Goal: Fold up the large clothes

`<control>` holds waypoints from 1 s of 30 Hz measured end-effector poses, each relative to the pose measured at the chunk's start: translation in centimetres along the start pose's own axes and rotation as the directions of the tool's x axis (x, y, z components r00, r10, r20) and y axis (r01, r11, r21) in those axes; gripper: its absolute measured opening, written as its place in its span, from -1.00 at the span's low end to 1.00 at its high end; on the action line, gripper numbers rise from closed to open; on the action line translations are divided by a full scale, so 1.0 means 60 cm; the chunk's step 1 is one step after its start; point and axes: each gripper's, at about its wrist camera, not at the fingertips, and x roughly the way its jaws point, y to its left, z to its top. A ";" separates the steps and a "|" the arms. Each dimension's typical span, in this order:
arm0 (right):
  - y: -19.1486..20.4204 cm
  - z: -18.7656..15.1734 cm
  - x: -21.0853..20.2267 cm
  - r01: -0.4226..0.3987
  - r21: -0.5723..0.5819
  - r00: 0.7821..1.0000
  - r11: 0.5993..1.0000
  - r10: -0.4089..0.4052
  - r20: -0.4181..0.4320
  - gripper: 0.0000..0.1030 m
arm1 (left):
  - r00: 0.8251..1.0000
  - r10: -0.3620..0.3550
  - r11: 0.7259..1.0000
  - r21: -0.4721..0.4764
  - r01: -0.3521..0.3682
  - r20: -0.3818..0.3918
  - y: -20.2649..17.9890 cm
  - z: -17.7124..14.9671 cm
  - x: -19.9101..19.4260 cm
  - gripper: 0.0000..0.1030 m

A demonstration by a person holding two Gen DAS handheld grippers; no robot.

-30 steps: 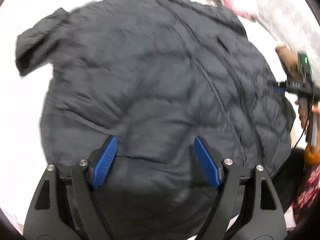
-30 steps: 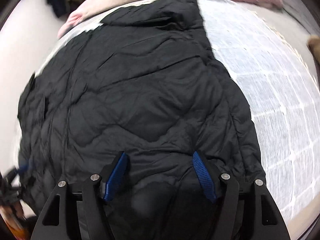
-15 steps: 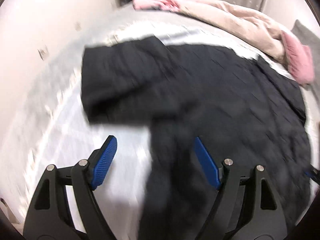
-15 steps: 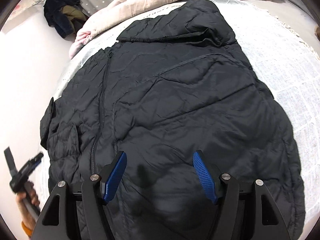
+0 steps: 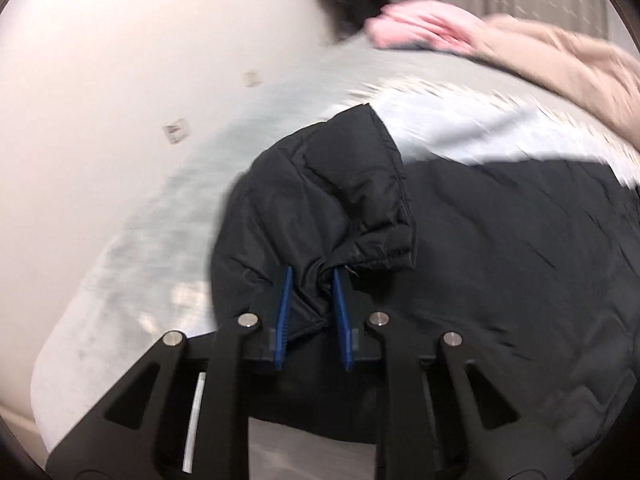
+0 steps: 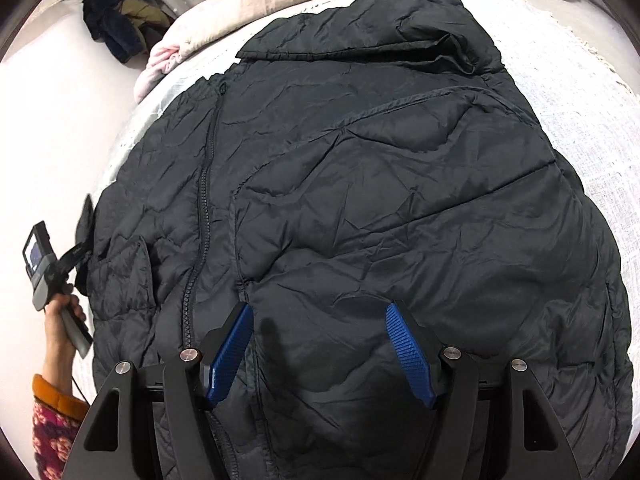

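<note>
A large black quilted jacket [image 6: 380, 208] lies spread, zipper up, on a white bedspread [image 6: 568, 92]. In the left wrist view my left gripper [image 5: 311, 276] is shut on a bunched fold of the jacket's sleeve [image 5: 320, 200], near its cuff, at the jacket's left edge. The left gripper also shows in the right wrist view [image 6: 82, 250], held by a hand at the jacket's left side. My right gripper [image 6: 320, 320] is open and empty, hovering over the jacket's lower front, right of the zipper [image 6: 202, 216].
A beige and pink blanket [image 6: 256, 4] is heaped at the bed's far end, also in the left wrist view [image 5: 540, 48]. A dark garment [image 6: 120, 12] lies beyond it. A pale wall [image 5: 120, 80] borders the bed's left side.
My left gripper swung from above the jacket's body to its left sleeve and closed on the fabric. My right gripper stayed open and drew back slightly over the jacket.
</note>
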 end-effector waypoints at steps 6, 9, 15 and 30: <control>0.008 0.001 -0.001 0.003 -0.008 1.000 1.000 -0.003 0.009 0.36 | 0.939 0.313 0.944 -0.061 -0.324 -0.142 0.175 -0.012 0.052 -0.54; 0.024 -0.004 -0.002 0.007 -0.034 1.000 0.999 -0.006 0.027 0.36 | 0.907 0.316 0.920 -0.145 -0.365 -0.278 0.266 -0.048 0.077 -0.52; 0.097 -0.017 0.006 -0.070 -0.145 0.996 0.987 0.078 0.048 0.36 | 0.964 0.101 0.966 -0.209 -0.155 -0.245 0.283 -0.092 0.019 0.20; 0.235 -0.014 0.098 -0.292 -0.294 0.956 0.910 0.272 -0.106 0.36 | 0.800 -0.567 0.823 -0.164 0.543 -0.196 0.062 -0.157 -0.148 0.38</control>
